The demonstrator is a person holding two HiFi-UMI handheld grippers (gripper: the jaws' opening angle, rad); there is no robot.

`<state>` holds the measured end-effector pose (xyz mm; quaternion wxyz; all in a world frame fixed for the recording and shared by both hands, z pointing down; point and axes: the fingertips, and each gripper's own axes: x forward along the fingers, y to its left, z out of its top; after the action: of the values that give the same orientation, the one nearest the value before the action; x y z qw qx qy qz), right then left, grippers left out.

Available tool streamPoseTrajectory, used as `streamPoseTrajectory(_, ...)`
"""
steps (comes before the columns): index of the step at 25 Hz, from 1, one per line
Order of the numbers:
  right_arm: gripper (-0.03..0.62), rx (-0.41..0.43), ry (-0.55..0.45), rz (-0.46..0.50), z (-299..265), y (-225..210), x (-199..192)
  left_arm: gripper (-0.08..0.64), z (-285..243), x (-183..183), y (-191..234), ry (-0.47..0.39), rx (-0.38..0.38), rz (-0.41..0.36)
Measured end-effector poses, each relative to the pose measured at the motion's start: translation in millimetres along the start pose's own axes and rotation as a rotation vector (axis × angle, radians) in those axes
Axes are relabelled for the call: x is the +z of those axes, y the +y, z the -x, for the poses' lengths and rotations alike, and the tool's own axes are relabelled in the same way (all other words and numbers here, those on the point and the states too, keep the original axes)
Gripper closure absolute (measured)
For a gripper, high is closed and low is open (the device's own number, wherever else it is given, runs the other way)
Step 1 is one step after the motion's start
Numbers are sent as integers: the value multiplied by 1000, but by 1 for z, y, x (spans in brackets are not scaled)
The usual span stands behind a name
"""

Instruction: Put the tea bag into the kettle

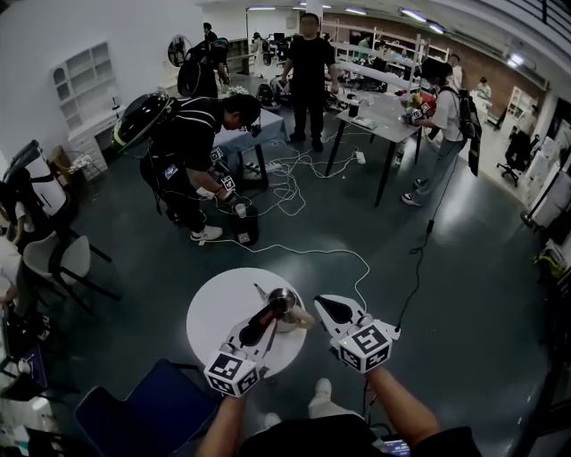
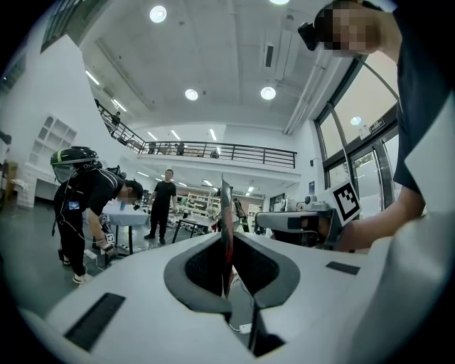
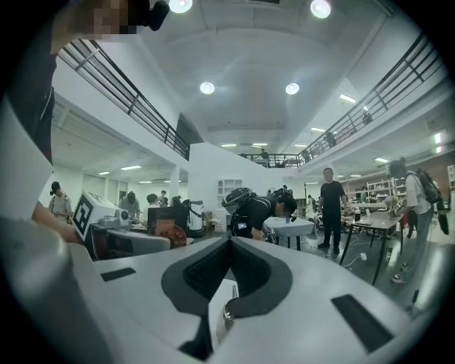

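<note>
- Only the left gripper view shows the tea bag [image 2: 225, 206] plainly. It is a thin flat packet with a dark reddish edge, standing on edge between the dark ribbed pads of the left gripper [image 2: 227, 243]. That gripper's jaws are pressed against it from both sides.
- From the head view the packet seems to be the small tan tab just beside the kettle [image 1: 285, 298], on the side toward the right gripper [image 3: 228, 240]. It is outside the kettle, and any print on it is too small to read.
- The kettle is round and made of shiny metal, and it stands on a round white table [image 1: 210, 312]. The right gripper view alone catches a curved strip of its bright rim, low down under the jaws.
- The right gripper's jaws meet at their tips with nothing between them. In the head view it hangs just beside the kettle, across the tan tab from the left gripper.
- Both grippers are smooth pale grey plastic with black padded jaws. Each carries a marker cube [image 1: 234, 371] printed with black-and-white square patterns, not letters.
- Farther from the kettle there is a blue chair [image 1: 147, 411] on the near side. A white cable [image 1: 343, 259] winds over the dark floor beyond.
- Well past the kettle, a person [image 1: 192, 138] in black bends over. A grey table [image 1: 379, 112] on black legs stands further off.
- The gripper views add a high white ceiling with round lamps [image 2: 158, 13]. They also show a black-railed gallery [image 2: 220, 151].
</note>
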<state>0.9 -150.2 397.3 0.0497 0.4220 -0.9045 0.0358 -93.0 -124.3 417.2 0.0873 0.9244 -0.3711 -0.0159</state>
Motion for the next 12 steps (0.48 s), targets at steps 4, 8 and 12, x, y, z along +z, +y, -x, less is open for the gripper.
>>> streamPoseTrajectory(4,574,14,6,3,-1,-22,-8,520,-21,-12,6,18,38,-7)
streamPoseTrajectory(8,574,11,11,-11,3,-44,-11,520,-40,-13,10,29,66,-12)
streamPoseTrajectory(12,574,11,10,-28,5,-64,-21,520,-59,-24,12,57,71,-23)
